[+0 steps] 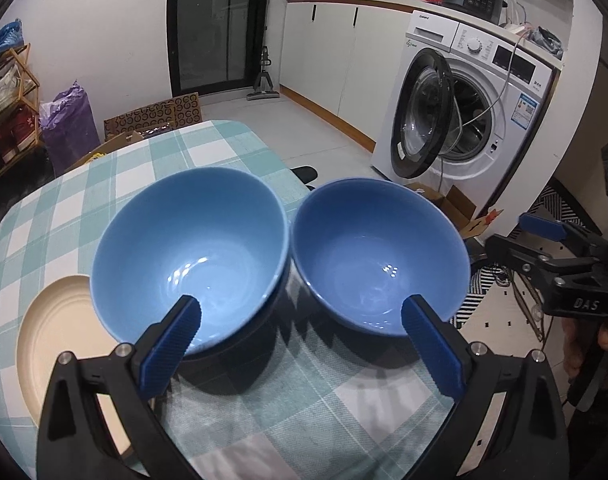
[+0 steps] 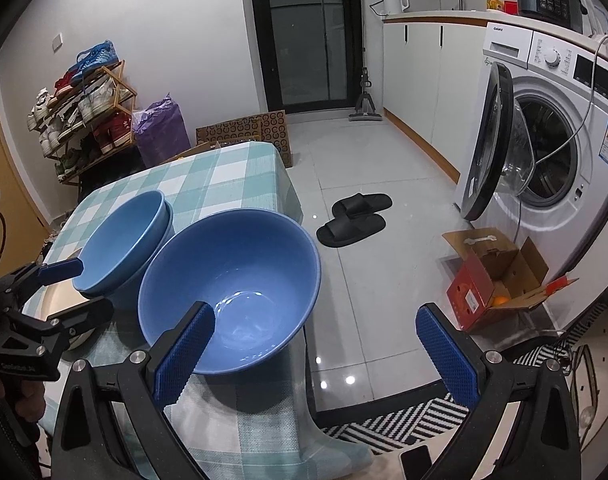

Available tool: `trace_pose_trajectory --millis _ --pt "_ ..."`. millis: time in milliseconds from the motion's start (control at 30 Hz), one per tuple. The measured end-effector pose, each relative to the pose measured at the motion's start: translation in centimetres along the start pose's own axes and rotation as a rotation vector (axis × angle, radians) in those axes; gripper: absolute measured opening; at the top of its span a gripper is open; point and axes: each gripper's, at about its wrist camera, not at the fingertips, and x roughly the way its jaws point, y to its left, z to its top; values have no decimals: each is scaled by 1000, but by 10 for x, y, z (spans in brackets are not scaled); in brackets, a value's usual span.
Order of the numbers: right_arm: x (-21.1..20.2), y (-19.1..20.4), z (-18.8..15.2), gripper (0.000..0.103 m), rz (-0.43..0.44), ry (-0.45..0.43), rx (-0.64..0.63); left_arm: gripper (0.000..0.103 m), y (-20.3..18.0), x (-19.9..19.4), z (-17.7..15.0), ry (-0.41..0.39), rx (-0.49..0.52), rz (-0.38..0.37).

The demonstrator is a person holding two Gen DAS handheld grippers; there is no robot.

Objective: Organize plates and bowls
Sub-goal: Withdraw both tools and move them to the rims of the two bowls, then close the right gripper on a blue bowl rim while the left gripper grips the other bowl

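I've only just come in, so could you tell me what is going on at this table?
A person holds a gripper in each hand over a checked tablecloth, sorting dishes. The left gripper and the right gripper are both open and hold nothing. A stack of blue bowls sits beside a single blue bowl that stands near the table's edge, close in front of the right gripper. A cream plate lies beside the stack. The single bowl is not yet stacked.

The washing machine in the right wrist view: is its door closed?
No. The washing machine has its round door swung wide open, so the drum inside shows.
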Motion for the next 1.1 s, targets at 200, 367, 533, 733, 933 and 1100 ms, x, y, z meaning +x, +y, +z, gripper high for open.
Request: trace_pose_trajectory --millis 200,367,533,733,933,1100 --pt "6 -4 0 102 20 -1 5 91 -9 -4 -3 -6 -7 -23" --pt "13 -5 -1 94 43 14 9 65 -13 0 -6 33 -17 -69" --pt "23 -5 -2 81 63 36 13 61 -16 6 -9 44 -32 -91" --pt "37 -4 -3 76 79 61 13 57 -18 15 -8 73 -50 -115" --pt "52 -4 1 72 92 75 22 56 -15 26 -2 73 -86 -107" --pt "67 -6 7 65 97 88 36 55 -15 36 2 83 -86 -96"
